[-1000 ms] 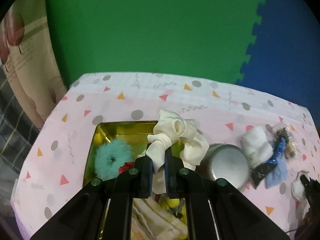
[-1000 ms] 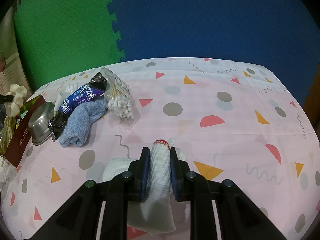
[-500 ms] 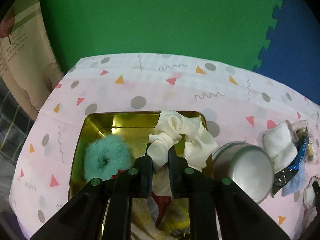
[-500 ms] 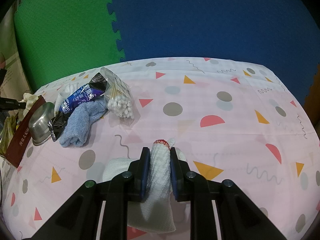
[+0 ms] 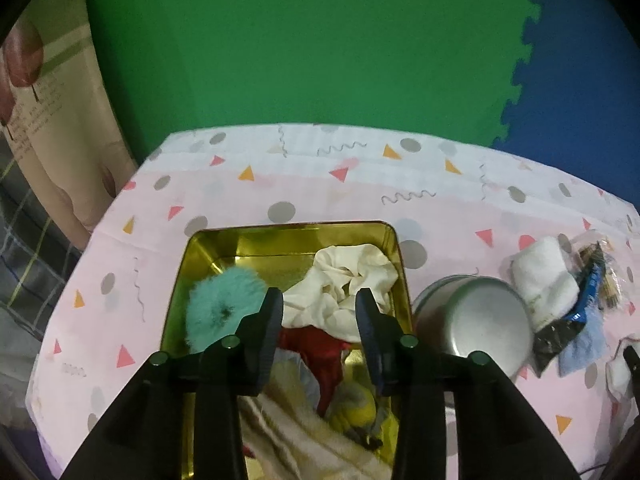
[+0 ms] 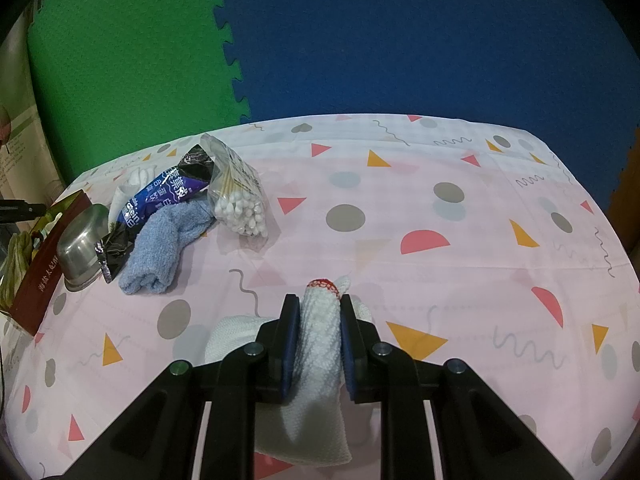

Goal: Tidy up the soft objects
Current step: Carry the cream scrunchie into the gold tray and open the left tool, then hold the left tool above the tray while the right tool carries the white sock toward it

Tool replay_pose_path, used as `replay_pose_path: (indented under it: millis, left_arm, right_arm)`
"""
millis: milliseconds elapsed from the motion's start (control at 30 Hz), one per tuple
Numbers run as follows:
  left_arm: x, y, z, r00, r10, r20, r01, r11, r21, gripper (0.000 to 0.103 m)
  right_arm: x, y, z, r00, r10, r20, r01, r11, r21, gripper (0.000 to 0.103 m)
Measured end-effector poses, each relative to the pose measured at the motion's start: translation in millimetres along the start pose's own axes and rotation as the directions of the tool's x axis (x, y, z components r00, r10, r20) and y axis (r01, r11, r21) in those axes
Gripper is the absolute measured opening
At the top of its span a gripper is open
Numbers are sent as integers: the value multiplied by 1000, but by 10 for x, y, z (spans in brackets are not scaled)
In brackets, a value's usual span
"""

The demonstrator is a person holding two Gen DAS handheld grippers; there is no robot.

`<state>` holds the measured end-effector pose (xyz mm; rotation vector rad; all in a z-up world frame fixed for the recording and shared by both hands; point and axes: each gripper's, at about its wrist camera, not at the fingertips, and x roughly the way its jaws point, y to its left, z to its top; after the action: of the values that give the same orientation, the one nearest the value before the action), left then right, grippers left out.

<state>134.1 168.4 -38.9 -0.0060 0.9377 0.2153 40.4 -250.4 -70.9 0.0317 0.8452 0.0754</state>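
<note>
A gold tin [image 5: 390, 240] sits on the pink patterned cloth and holds a teal fluffy scrunchie [image 5: 222, 300], a cream scrunchie [image 5: 348, 280], red fabric [image 5: 320, 352] and other soft pieces. My left gripper [image 5: 319, 300] hovers over the tin with its jaws opening. The cream scrunchie lies loose in the tin between and beyond the fingers, and the pads do not press it. In the right wrist view my right gripper [image 6: 320, 304] is shut on a white knitted cloth [image 6: 318, 344] with a red edge, low over the table.
A steel bowl [image 5: 476, 328] stands right of the tin [image 6: 36, 280]. Beside it lie a white rolled cloth [image 5: 540, 280], a blue towel [image 6: 160, 252], a dark blue packet [image 6: 160, 200] and a bag of cotton swabs [image 6: 240, 200]. Green and blue foam mats lie beyond the table.
The left gripper carried the cream scrunchie over the tin, lowered it, then spread its jaws and let it drop inside. The right gripper and its white cloth stayed still.
</note>
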Motion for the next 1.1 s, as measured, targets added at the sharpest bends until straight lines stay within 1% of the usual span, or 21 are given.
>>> replay_pose_path:
  millis: [67, 167, 267, 500, 633, 800, 933, 1100]
  left_arm:
    - [-110, -10, -55, 1000, 4, 22, -4, 1000, 4, 39]
    - [-261, -4, -150, 999, 3, 49, -2, 1000, -14, 48]
    - [-381, -5, -249, 998, -4, 63, 6, 1000, -25, 50]
    - [-546, 49, -468, 997, 19, 78, -16, 999, -39, 55]
    - [-564, 100, -561, 996, 35, 76, -32, 998, -46, 57]
    - [-531, 231, -680, 995, 72, 62, -67, 994, -90, 61]
    - [-513, 349, -765, 991, 115, 61, -108, 988, -108, 63]
    - [-490, 494, -853, 989, 135, 62, -124, 981, -151, 64]
  right_arm:
    - [0, 2, -2, 1000, -1, 0, 1, 1000, -1, 20]
    - [5, 6, -4, 1000, -4, -1, 4, 1000, -4, 20]
    - [10, 12, -3, 1000, -8, -2, 8, 1000, -8, 20]
    - [9, 21, 2, 1000, -18, -4, 18, 1000, -17, 20]
    - [7, 51, 0, 999, -36, -4, 36, 999, -32, 20]
    - [0, 95, -1, 998, -59, -2, 58, 997, -48, 20]
    - [-1, 123, 2, 997, -76, -2, 76, 995, -64, 20]
    - [1, 142, 9, 996, -91, -3, 91, 993, -73, 19]
